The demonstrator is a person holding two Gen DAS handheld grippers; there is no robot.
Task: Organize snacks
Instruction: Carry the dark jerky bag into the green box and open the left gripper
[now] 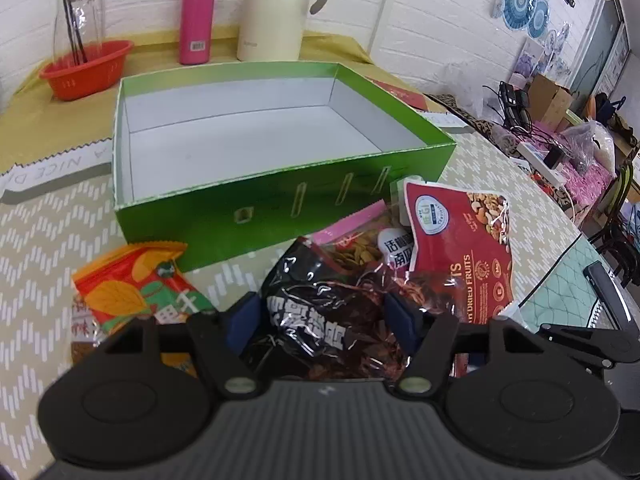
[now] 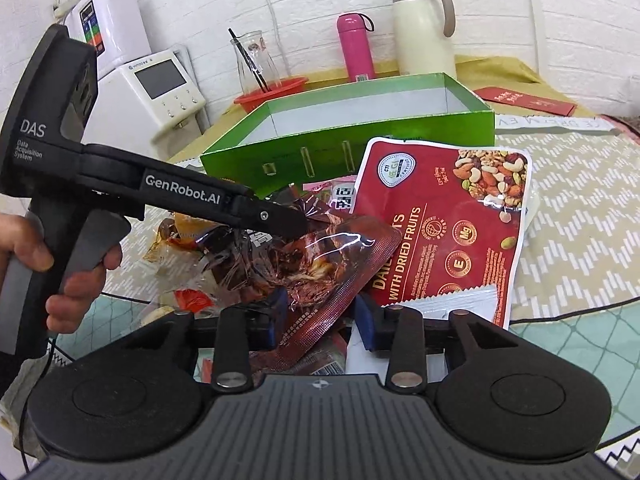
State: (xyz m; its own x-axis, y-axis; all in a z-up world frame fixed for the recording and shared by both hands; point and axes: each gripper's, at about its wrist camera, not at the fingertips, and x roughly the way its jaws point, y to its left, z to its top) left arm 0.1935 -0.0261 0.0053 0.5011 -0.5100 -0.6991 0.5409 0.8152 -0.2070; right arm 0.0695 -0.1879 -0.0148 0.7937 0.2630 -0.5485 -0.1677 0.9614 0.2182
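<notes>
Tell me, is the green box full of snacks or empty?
Empty. The green box has no lid on, and its white inside shows bare in the left wrist view. The snack bags lie on the table in front of it.

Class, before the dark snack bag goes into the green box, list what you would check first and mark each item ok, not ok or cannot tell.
1. Green box open, nothing in the part of its floor that shows: ok.
2. Left gripper straddles the dark snack bag: ok.
3. Left gripper clamped on the bag: cannot tell.
4. Right gripper open around the bag's near corner: ok.
5. Red nut pouch clear of the bag: not ok, they overlap.
6. Path to the box free: ok.
</notes>
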